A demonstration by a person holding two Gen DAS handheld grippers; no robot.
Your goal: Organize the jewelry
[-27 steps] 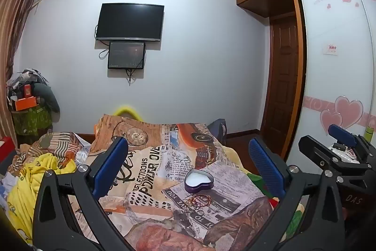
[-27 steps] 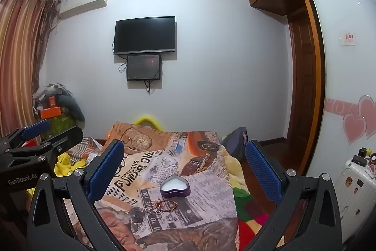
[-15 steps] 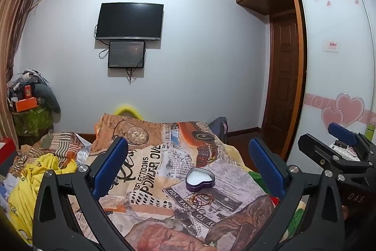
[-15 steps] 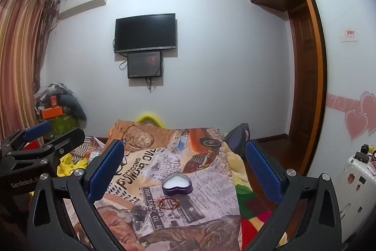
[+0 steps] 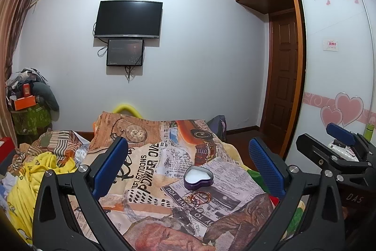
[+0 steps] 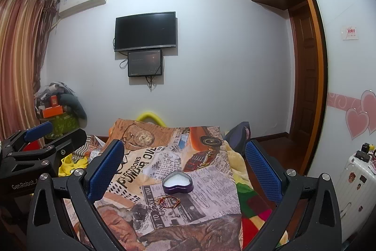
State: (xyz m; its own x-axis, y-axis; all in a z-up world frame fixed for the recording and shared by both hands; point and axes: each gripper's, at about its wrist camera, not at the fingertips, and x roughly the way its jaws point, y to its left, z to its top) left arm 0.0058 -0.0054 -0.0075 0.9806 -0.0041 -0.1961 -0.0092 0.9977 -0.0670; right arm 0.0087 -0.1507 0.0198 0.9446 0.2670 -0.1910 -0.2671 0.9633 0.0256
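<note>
Both grippers (image 5: 188,164) (image 6: 185,161) gape empty; bracelet (image 6: 168,200) tangle (beads indistinct) beside heart tin (image 6: 178,183)

We cannot make out the small jewelry (image 6: 168,202) pieces (a tangle on the blanket (image 6: 211,192)) beside the heart-shaped tin (image 6: 178,183).

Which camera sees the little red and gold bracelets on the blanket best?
The right wrist view: the tangled red and gold bracelets lie nearer its centre, spread out. The left wrist view shows them too, bunched tighter.
</note>
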